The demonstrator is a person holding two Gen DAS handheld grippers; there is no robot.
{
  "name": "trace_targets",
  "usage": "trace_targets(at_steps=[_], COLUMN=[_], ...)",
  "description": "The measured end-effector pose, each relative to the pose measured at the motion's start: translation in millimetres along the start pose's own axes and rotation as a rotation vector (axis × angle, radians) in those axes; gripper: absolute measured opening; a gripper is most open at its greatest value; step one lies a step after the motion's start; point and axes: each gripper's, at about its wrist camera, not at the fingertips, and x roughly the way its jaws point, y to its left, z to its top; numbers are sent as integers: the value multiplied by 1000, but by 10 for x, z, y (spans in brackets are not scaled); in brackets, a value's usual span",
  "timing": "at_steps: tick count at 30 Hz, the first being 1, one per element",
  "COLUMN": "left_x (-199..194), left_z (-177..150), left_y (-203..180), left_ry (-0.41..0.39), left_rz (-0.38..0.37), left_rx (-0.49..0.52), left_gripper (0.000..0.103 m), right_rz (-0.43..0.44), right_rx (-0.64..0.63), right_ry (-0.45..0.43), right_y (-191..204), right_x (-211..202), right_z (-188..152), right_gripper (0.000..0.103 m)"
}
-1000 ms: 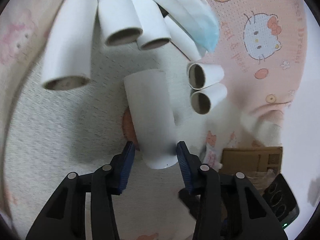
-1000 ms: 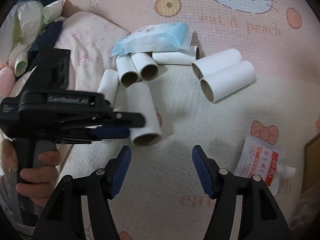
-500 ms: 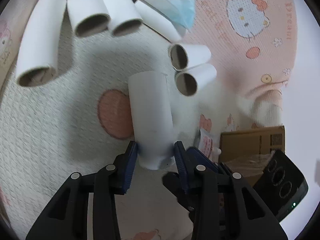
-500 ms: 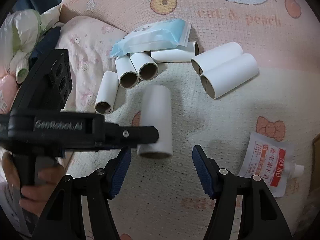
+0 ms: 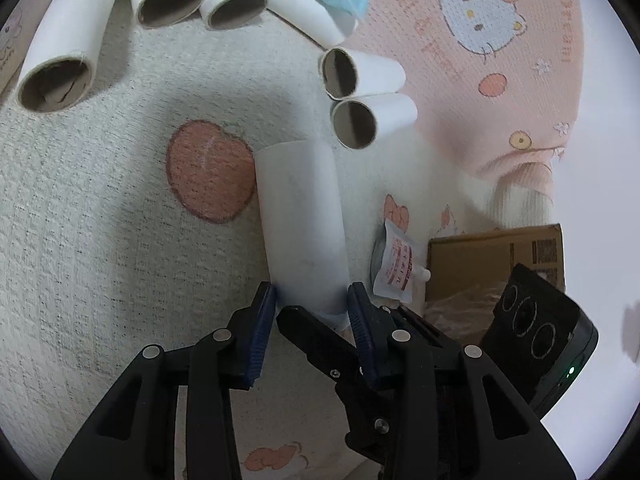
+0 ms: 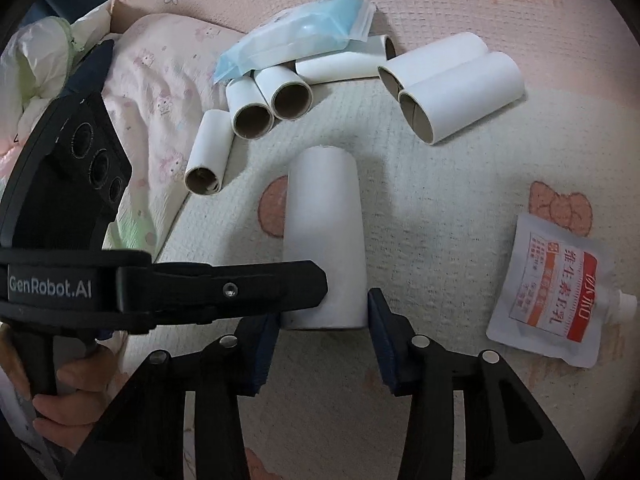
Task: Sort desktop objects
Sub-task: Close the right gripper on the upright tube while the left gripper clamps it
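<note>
A white paper tube (image 5: 300, 216) hangs over the cream mat, its near end pinched between the blue pads of my left gripper (image 5: 312, 300), which is shut on it. In the right wrist view the same tube (image 6: 324, 232) stands between the pads of my right gripper (image 6: 322, 320). Those jaws are closing, and both pads touch the tube's sides. The left gripper (image 6: 320, 284) reaches in from the left across the tube's lower end. Several more white tubes (image 6: 252, 108) lie at the back of the mat.
Two tubes lie side by side (image 6: 452, 88) at the back right. A blue mask pack (image 6: 296, 36) rests on the rear tubes. A white and red sachet (image 6: 552, 292) lies to the right. A cardboard box (image 5: 492, 256) is beyond it. A hand (image 6: 60, 416) holds the left gripper's handle.
The left gripper shut on the tube, lifted it and carried it toward the right gripper. The right jaws, wide before, have narrowed around the tube's end.
</note>
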Motion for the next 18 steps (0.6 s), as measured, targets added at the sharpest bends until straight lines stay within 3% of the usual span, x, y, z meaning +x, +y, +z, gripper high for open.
trace_targets(at_steps=[3,8,13,18], left_x=[-10,-48,4,42], left_z=[-14,68,128,118], left_y=[1,-62,41,26], left_ry=[-15,-52,-17,-16], left_rz=[-9,61,19,6], left_rx=[-6,54,-12,-7], left_gripper=[41,46,49,45], right_rz=[-1,4,-11,-2], right_rx=[-3,-24,-47,-3], right_ry=[12,48,69,94], right_y=[-2,5,27,-15], right_x=[-19,-82,-92,-47], right_z=[-6,-107,-142,-120], right_gripper=[40,40,41,41])
